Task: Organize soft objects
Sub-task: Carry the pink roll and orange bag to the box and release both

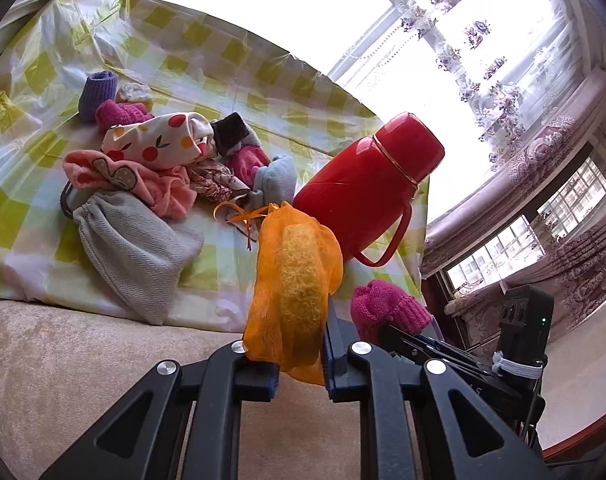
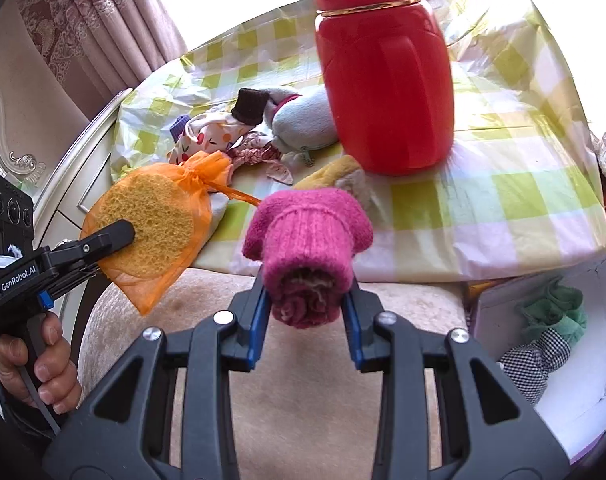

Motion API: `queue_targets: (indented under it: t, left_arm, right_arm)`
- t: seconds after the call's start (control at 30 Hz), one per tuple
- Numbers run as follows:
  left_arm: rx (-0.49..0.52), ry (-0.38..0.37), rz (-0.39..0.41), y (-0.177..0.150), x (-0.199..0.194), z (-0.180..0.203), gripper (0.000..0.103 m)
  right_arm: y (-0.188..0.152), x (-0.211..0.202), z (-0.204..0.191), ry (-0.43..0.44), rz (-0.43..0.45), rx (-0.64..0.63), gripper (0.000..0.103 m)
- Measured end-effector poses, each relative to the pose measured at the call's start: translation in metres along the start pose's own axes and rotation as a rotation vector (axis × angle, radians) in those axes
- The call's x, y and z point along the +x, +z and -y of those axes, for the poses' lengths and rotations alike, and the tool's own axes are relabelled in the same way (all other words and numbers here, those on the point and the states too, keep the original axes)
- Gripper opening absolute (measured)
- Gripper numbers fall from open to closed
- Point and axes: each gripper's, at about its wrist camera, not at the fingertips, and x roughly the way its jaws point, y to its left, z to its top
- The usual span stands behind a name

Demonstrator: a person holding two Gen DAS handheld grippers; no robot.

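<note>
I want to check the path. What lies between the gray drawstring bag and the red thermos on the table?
In the left wrist view, an orange ribbon lies between the gray drawstring bag and the red thermos, on otherwise bare checkered cloth.

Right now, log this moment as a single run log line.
left gripper: shut on orange mesh bag | right gripper: shut on pink knit sock | both lifted off checked cloth | white box: holds some cloth

flask [image 2: 383, 80]: glossy plastic | pouch [image 1: 291, 280]: sheer mesh | sock [image 2: 307, 248]: fuzzy knit
</note>
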Motion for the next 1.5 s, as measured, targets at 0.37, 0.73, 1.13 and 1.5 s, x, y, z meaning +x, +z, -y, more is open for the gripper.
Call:
queue_targets:
  t: [0.37, 0.73, 1.13, 1.5]
  left_arm:
    - [0.146, -0.200, -0.080, -0.005, 0.027, 0.070, 0.017]
    - [0.252, -0.331, -0.296, -0.042, 0.097, 0.147, 0.017]
    - [0.327, -0.383, -0.571, -0.099, 0.147, 0.191, 0.071]
    - [0.277, -0.275, -0.444, -0.076, 0.121, 0.149, 0.071]
  right_arm:
    - [-0.003, -0.060, 0.078, -0.197, 0.086, 0.147, 0.037]
    - [-0.019, -0.114, 0.154, -0.382, 0.133, 0.274, 0.037]
    - [-0.032, -0.133, 0.186, -0.459, 0.146, 0.345, 0.051]
    - [-0.030, -0.094, 0.158, -0.375, 0.079, 0.291, 0.051]
